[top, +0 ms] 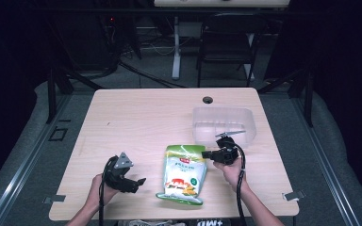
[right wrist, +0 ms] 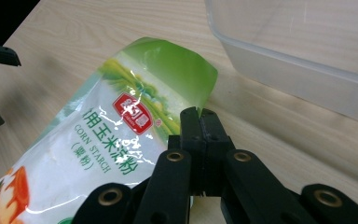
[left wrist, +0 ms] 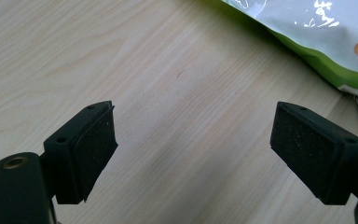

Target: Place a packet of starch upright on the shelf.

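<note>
Near the front edge of the pale wooden desk (top: 136,117), about midway along it, lies the green-and-white plastic pouch of corn starch (top: 183,174), flat with its top end pointing toward the far edge. The right gripper (right wrist: 199,122) has its jaws pressed together at the pouch's upper right margin, and it looks clenched on that thin edge of film rather than on the filled body. Just beyond it, toward the far right corner, stands the clear rectangular plastic tub (top: 224,125), empty as far as can be seen. The left gripper (left wrist: 193,144) hovers released over bare wood by the front left corner, jaws wide apart, with the pouch's bottom corner just beside it.

The step in hand seems to be lifting the pouch toward the tub. A pinch on film alone may slip or let the heavy end swing, so the lift should be slow and kept low. The free gripper could support the lower end before the pouch clears the tub's near wall.
</note>
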A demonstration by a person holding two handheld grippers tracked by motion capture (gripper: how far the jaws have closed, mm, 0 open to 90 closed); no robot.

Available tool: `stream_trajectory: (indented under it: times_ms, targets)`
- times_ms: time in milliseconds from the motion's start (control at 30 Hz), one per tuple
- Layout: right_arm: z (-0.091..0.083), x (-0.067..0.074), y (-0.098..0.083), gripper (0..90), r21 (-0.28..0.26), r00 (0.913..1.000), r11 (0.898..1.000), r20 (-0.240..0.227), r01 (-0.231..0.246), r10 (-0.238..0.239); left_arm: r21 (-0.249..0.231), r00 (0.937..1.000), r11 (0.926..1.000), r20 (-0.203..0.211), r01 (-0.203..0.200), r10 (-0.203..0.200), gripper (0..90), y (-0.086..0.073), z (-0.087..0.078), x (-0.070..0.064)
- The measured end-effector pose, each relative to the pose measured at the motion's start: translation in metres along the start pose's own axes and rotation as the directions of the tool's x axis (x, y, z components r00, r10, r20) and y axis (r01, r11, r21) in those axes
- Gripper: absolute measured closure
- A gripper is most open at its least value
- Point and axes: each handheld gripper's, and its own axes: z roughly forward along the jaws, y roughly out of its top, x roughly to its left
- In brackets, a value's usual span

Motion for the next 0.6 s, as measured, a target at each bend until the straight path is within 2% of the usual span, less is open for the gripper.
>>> stream_trajectory:
  times_ms: [100,233,267,300,333,433,600]
  targets:
    - [-0.008,0.004,0.001,90.0,-0.012,0.9999,1.000,-0.006,0.015,-0.015,-0.002,1.0000,1.0000,-0.001,-0.001,0.001,13.8,0.000,0.000,0.001]
    - [-0.032,0.014,0.003,90.0,-0.055,0.9991,0.998,-0.021,0.035,-0.036,0.001,1.0000,1.0000,-0.006,-0.001,0.001,13.8,0.000,0.000,0.001]
    - [-0.032,0.014,0.003,90.0,-0.055,0.9991,0.998,-0.021,0.035,-0.036,0.001,1.0000,1.0000,-0.006,-0.001,0.001,13.8,0.000,0.000,0.001]
    - [-0.041,0.017,0.003,90.0,-0.070,0.9989,0.997,-0.015,0.043,-0.044,0.000,1.0000,1.0000,-0.006,0.001,-0.001,13.8,0.000,0.000,0.001]
    - [-0.041,0.017,0.003,90.0,-0.070,0.9989,0.997,-0.015,0.043,-0.044,0.000,1.0000,1.0000,-0.006,0.001,-0.001,13.8,0.000,0.000,0.001]
    - [-0.059,0.022,0.004,90.0,-0.105,0.9979,0.993,-0.021,0.059,-0.061,0.001,1.0000,1.0000,-0.008,0.000,0.000,13.8,0.000,0.000,0.001]
    - [-0.073,0.031,0.006,90.0,-0.127,0.9955,0.989,-0.036,0.082,-0.087,0.004,1.0000,1.0000,-0.008,-0.003,0.003,13.8,0.000,0.000,0.001]
